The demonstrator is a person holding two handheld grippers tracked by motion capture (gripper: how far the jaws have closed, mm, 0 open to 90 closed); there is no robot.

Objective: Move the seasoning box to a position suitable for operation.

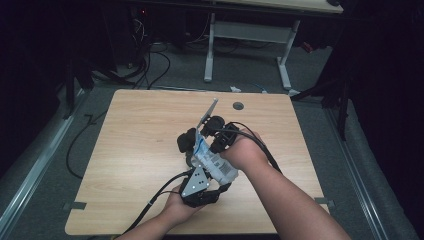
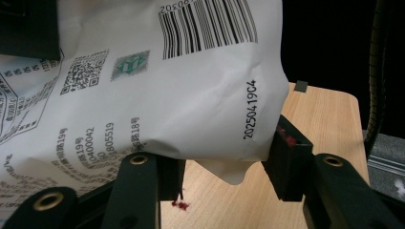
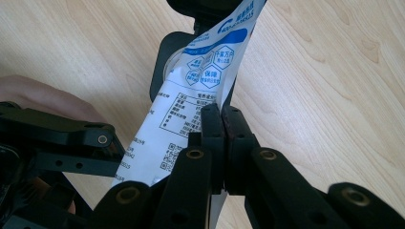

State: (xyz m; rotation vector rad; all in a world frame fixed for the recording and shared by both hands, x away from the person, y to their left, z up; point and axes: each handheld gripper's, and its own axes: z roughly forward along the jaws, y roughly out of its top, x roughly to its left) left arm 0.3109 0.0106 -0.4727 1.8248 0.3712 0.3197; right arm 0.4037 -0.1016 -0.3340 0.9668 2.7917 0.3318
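Observation:
A white pouch (image 1: 216, 165) with blue print and a barcode is held above the middle of the wooden table (image 1: 135, 150). My right gripper (image 1: 206, 145) comes from the right and is shut on the pouch's (image 3: 191, 109) thin side edge, jaws (image 3: 222, 119) pressed together. My left gripper (image 1: 212, 177) reaches up from the near edge. Its jaws (image 2: 224, 171) stand apart, with the pouch's (image 2: 181, 95) bulging lower end pressed between both pads. A black object (image 1: 185, 141) with a round opening (image 3: 168, 62) lies under the pouch's blue end.
Red crumbs (image 2: 180, 205) lie on the table below the left jaws. A round cable hole (image 1: 238, 106) sits near the far edge. Beyond the table stand a white-legged desk (image 1: 247, 35) and cables on the floor (image 1: 150, 70).

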